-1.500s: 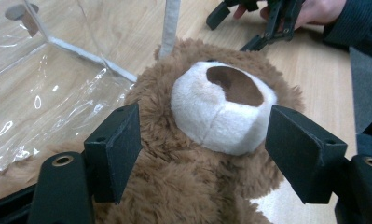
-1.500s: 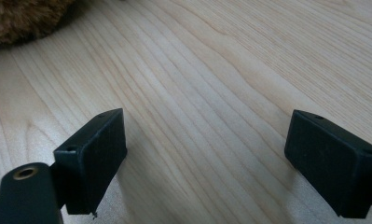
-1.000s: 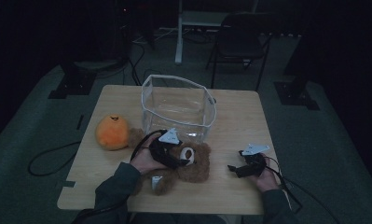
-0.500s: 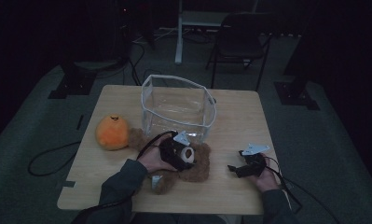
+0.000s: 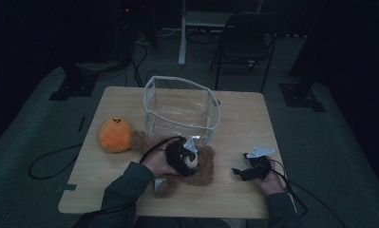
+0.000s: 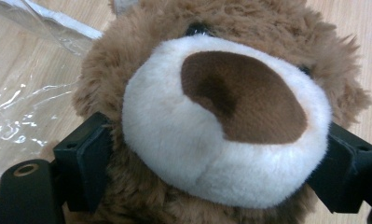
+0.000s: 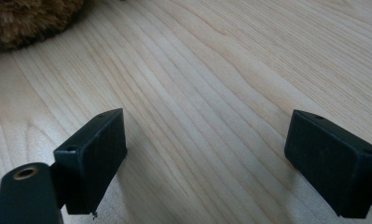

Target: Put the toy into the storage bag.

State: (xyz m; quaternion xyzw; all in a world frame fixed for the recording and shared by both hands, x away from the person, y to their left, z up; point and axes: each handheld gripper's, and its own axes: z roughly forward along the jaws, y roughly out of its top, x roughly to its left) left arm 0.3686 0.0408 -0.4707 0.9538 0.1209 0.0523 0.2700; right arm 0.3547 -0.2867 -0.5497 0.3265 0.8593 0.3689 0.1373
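Brown fluffy teddy bear lies on the pale wooden surface.
Left gripper jaws, just opening wide, hug its white snout; high view hides this. Right gripper gapes empty.

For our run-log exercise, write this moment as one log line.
left gripper: jaws just opening wide, astride teddy bear muzzle | right gripper: open, over bare table | clear bin: behind bear | orange plush: left

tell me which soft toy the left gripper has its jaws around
The brown teddy bear: the left gripper straddles its white muzzle. The orange plush lies apart, to its left on the table.
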